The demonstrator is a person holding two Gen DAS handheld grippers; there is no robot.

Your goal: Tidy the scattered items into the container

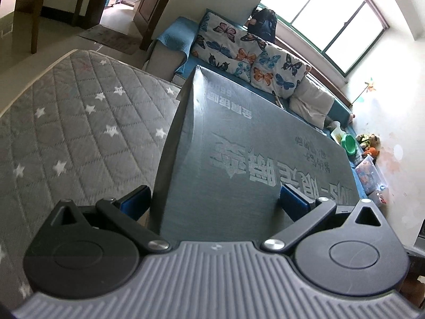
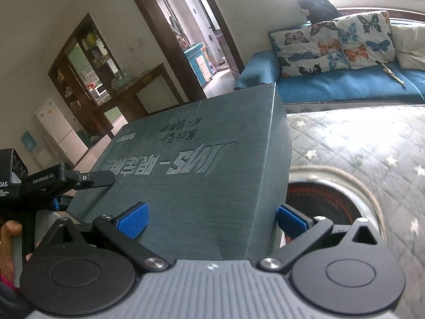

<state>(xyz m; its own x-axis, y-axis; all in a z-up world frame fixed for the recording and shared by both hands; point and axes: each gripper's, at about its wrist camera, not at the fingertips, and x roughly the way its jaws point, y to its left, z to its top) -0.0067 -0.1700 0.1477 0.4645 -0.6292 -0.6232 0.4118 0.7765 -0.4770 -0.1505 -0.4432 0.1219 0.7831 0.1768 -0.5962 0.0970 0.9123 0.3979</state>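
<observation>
Dark grey box (image 1: 255, 143), printed with pale lettering, held up between both claws, tilted above a quilted grey mattress with white stars (image 1: 79, 122). In the left wrist view: box filling the middle, one long corner edge running away from the camera, lettering upside down. Left claw (image 1: 215, 203) spread wide across the box's near end, one blue pad (image 1: 134, 203) against the side face, the other blue pad (image 1: 293, 203) lying on the printed top face. Seemingly gripping the box, though firm contact hard to judge.

In the right wrist view: same box (image 2: 191, 175) close in, its near end between the fingers of the right claw (image 2: 211, 220). Also spread wide, left blue pad (image 2: 132, 220) pressed onto the printed face, right blue pad (image 2: 290, 220) against the side wall past the corner. Left claw's black finger (image 2: 98, 178) touching the box's far left edge, with a hand (image 2: 10, 235) on its handle at the frame's lower left.

Beside and below the box on the right, a round container with a red ribbed inside (image 2: 326, 202), partly hidden by the box, resting on the mattress.

Beyond: blue sofa (image 2: 345, 85) with butterfly cushions (image 2: 313, 47), a bright window (image 1: 332, 18), a dark wooden doorway (image 2: 175, 34), a cabinet (image 2: 85, 74) and a white fridge (image 2: 61, 133).
</observation>
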